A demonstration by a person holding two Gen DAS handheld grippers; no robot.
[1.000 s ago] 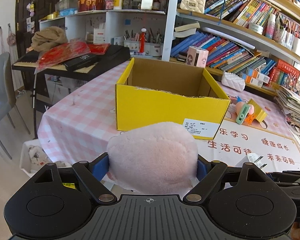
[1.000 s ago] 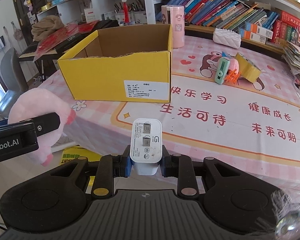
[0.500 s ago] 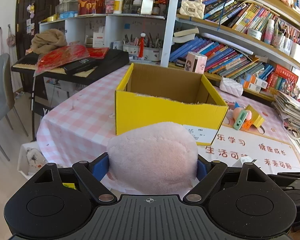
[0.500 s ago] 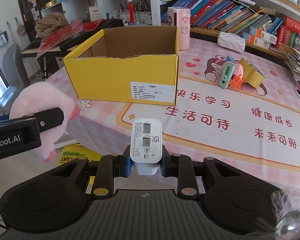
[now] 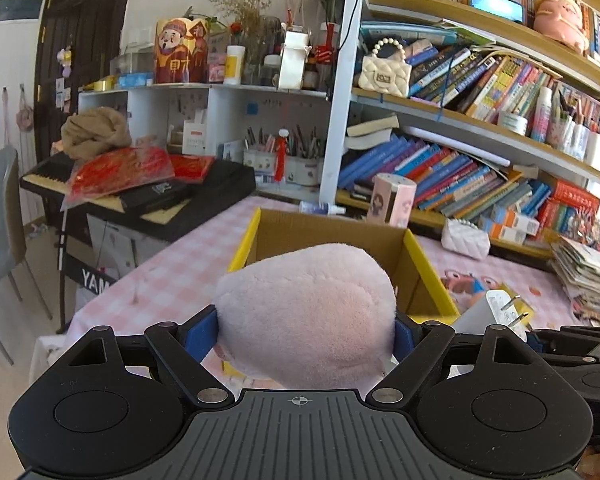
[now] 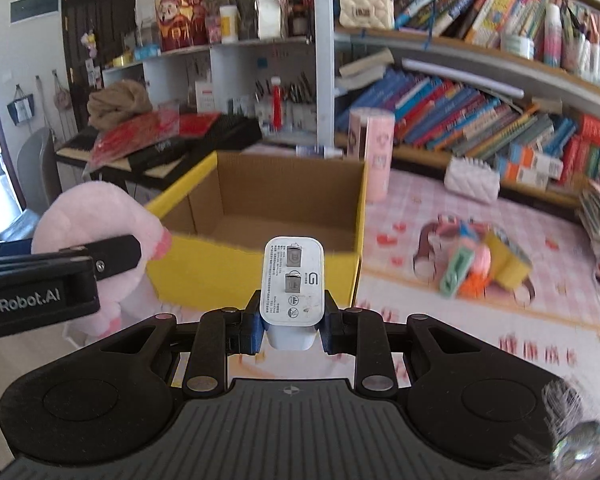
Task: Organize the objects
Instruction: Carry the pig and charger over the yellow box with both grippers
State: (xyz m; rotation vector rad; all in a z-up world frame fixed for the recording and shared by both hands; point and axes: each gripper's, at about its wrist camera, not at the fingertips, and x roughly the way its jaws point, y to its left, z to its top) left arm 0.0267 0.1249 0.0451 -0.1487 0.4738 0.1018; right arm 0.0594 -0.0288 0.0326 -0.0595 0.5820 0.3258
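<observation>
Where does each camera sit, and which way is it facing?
Left wrist: on the left tongs, facing the open yellow cardboard box; its tongs clamp a fluffy pink plush toy.
Right wrist: on the right tongs, facing the box; its tongs clamp a white plug-in charger.
Shared: box, plush, charger.

Box (image 6: 260, 216) on table (image 6: 480, 320); toys (image 6: 476, 264) right, shelves (image 6: 460, 112) behind
</observation>
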